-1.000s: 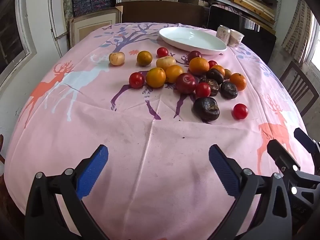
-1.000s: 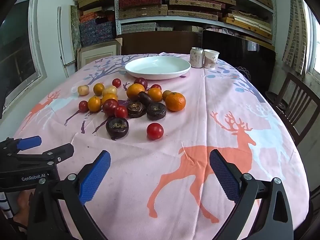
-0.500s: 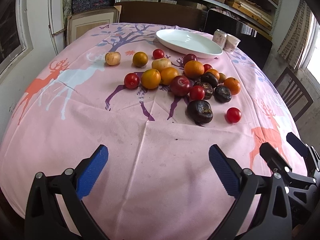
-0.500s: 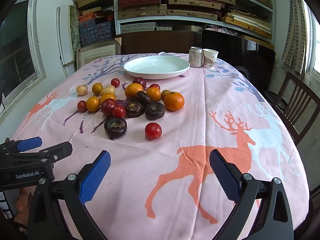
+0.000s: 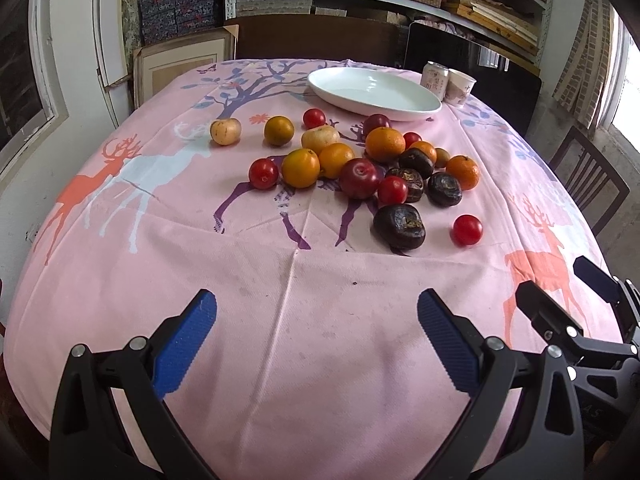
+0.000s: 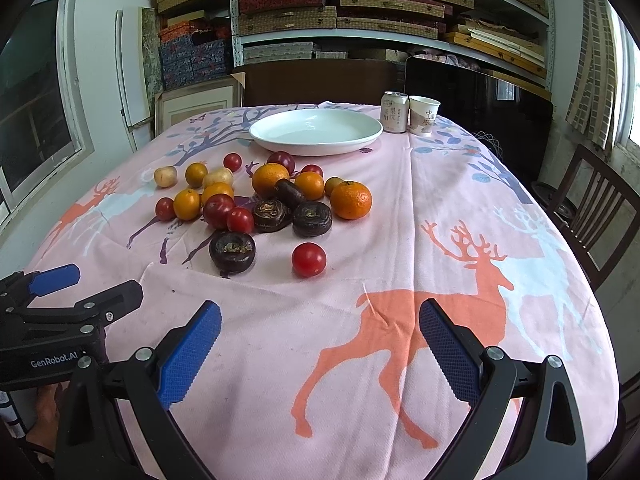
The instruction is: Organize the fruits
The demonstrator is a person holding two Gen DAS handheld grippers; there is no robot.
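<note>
Several loose fruits lie in a cluster mid-table: oranges [image 5: 385, 144] [image 6: 351, 199], red tomatoes [image 5: 466, 230] [image 6: 308, 259], dark wrinkled fruits [image 5: 399, 226] [image 6: 232, 250], a red plum [image 5: 359, 178] and pale yellow fruits [image 5: 225, 131]. An empty white plate [image 5: 374, 90] [image 6: 316, 132] stands behind them. My left gripper [image 5: 316, 328] is open and empty above the near cloth, well short of the fruits. My right gripper [image 6: 320, 334] is open and empty, also over the near cloth; it shows at the right edge of the left wrist view [image 5: 576, 300].
A pink deer-print tablecloth [image 6: 460, 280] covers the round table. A drink can [image 6: 394, 112] and paper cup [image 6: 423, 115] stand right of the plate. A wooden chair [image 6: 596, 208] is at the right; shelves and a dark chair back are behind the table.
Both grippers have moved slightly forward toward the fruits, and the left view has tilted a little. Both stay open and empty. No fruit has moved.
</note>
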